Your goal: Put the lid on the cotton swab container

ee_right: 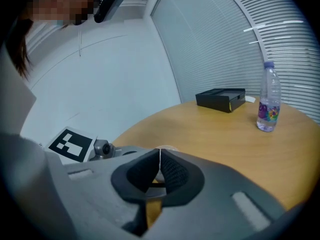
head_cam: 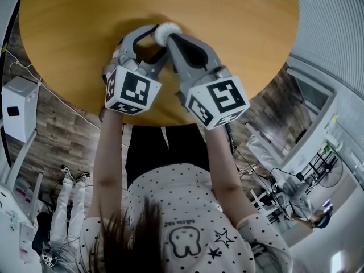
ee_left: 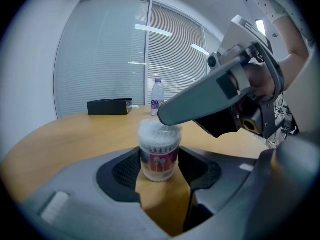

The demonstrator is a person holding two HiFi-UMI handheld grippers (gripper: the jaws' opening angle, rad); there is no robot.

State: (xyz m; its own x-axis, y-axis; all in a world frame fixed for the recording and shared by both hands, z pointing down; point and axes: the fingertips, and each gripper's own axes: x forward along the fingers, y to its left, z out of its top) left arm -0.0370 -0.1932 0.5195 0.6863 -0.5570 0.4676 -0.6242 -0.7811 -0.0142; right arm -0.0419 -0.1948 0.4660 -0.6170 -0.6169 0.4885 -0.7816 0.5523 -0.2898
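Centre frame, my left claw (ee_left: 161, 170) is closed on the cotton swab container (ee_left: 159, 156), pads touching both its sides, tub upright on the wooden bench (ee_left: 75, 139). Clear lid (ee_left: 150, 126) sits on top. Right claw (ee_left: 167, 116) reaches in from upper right, tip over the lid. Behind: water bottle (ee_left: 157, 98), and a black box (ee_left: 110, 106) to its left.

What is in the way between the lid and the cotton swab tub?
Nothing that shows. The right gripper has the lid pinched in its jaws right at the top of the cotton swab container, which the left gripper holds by its sides. The water bottle and black box stand well behind.
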